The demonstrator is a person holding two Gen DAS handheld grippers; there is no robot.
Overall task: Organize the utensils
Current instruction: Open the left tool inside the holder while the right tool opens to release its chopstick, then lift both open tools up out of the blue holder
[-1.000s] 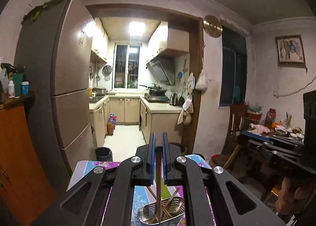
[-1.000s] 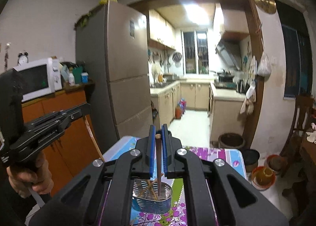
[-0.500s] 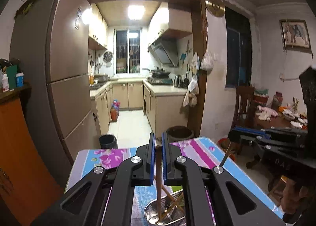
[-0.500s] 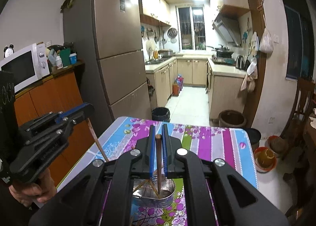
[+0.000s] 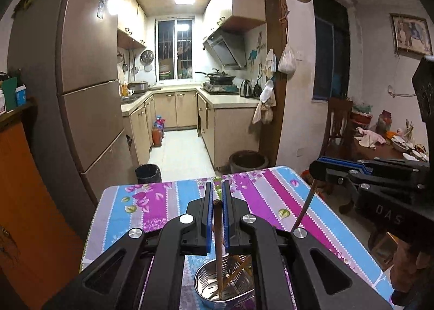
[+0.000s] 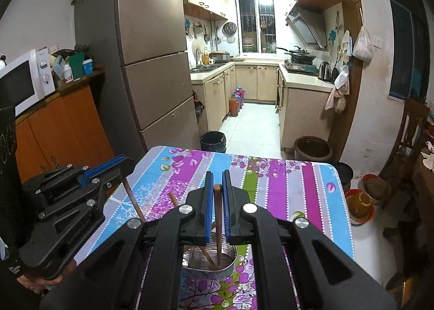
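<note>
Tongs (image 5: 215, 196) (image 6: 216, 184) each clamp a chopstick (image 5: 217, 231) (image 6: 217, 217) over the holder (image 6: 210, 265), mid-table (image 6: 284, 182).

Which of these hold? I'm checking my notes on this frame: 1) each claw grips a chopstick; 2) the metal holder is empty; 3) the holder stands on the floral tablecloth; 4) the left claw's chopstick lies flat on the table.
1) True: the left claw and right claw are each shut on a chopstick.
2) False: the metal holder already has chopsticks in it.
3) True: it stands on the floral tablecloth.
4) False: it hangs upright, its lower end inside the holder.
</note>
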